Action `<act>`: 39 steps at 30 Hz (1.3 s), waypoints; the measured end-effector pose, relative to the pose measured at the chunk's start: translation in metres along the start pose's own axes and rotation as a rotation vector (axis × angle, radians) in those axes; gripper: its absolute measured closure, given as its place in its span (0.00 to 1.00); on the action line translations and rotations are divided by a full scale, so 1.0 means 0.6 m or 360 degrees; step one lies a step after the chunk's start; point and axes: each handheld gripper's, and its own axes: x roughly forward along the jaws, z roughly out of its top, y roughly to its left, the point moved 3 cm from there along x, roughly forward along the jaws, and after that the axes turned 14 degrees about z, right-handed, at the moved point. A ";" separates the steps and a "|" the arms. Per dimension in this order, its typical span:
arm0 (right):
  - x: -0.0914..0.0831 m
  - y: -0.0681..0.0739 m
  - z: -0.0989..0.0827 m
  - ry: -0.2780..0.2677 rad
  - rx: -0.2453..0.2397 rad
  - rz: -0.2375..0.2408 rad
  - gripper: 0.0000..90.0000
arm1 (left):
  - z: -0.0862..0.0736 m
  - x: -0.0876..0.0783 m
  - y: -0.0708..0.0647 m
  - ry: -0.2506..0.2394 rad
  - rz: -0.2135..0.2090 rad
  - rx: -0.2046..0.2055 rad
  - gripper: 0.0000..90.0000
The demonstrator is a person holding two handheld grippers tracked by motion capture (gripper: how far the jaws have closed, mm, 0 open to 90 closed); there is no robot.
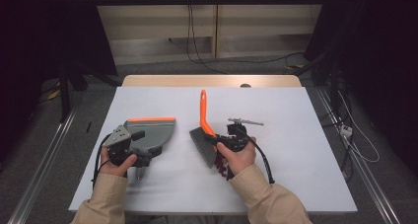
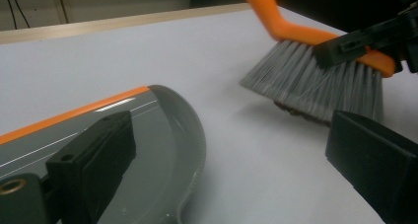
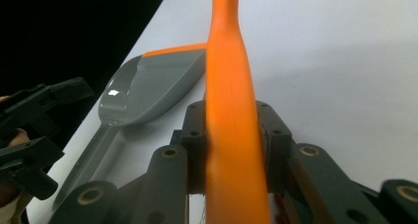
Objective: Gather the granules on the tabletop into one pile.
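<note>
White table [image 1: 296,174], bare room right and far. Grey dustpan [image 1: 150,132] left of centre, orange lip facing far, left gripper [image 1: 140,160] at its handle, grip can't tell. Brush [image 1: 204,135] mid-table, bristles toward pan for sweeping; right gripper [image 3: 231,150] pinching its orange handle. Dark crumbs [image 1: 222,168] near the right hand.

My table [image 1: 296,110] has a pale blue-white top and a wooden edge [image 1: 212,80] along its far side. Beyond it, at the top of the frame, I see a beige wall [image 1: 148,21] with dark cables [image 1: 192,41] hanging down. Grey floor [image 1: 29,150] lies at both sides, with black curtains [image 1: 39,31] in the upper corners.
</note>
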 end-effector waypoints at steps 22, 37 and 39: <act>-0.019 -0.051 -0.012 0.0066 0.0126 -0.0033 0.79 | -0.001 0.002 -0.003 0.0013 -0.0001 0.0015 0.05; -0.047 -0.007 -0.045 0.0412 -0.0247 0.0386 0.79 | -0.002 0.003 -0.003 0.0021 -0.0002 0.0015 0.05; -0.048 -0.012 -0.053 0.0473 -0.0308 0.0388 0.79 | -0.003 0.004 -0.004 0.0022 -0.0005 0.0013 0.05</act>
